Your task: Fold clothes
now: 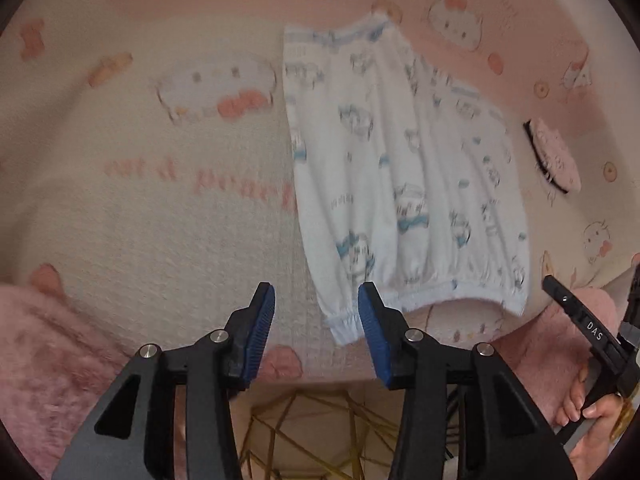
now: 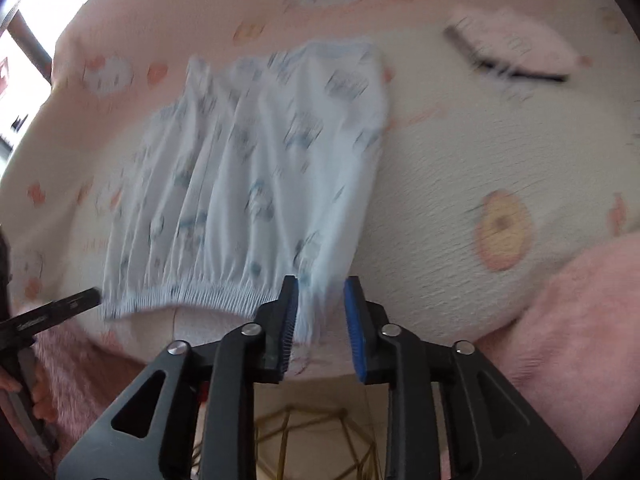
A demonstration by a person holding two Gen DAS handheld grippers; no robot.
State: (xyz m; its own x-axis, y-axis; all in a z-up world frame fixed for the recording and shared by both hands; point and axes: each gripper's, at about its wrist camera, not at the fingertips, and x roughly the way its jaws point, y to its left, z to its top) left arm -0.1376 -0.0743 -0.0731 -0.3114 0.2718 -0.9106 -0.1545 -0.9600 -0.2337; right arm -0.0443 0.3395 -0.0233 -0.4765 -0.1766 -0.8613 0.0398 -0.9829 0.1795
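Note:
A white top with a blue cartoon print [image 1: 396, 168] lies spread flat on the bed, its gathered hem toward me. In the left wrist view my left gripper [image 1: 316, 314] stands open at the bed's near edge, and a sleeve cuff [image 1: 342, 322] lies between its blue pads [image 1: 262, 320]. In the right wrist view, which is blurred, the same top [image 2: 248, 184] fills the middle. My right gripper [image 2: 322, 316] is open, with the garment's right bottom corner [image 2: 316, 300] in the gap between its fingers. Each gripper shows at the edge of the other's view.
The bed cover [image 1: 160, 208] is cream and pink with cat prints. A folded pink item with a black edge [image 1: 556, 156] lies at the far right, also seen as the folded item [image 2: 516, 52]. Fluffy pink blanket [image 2: 580, 320] drapes the near edge. Floor [image 1: 312, 420] shows below.

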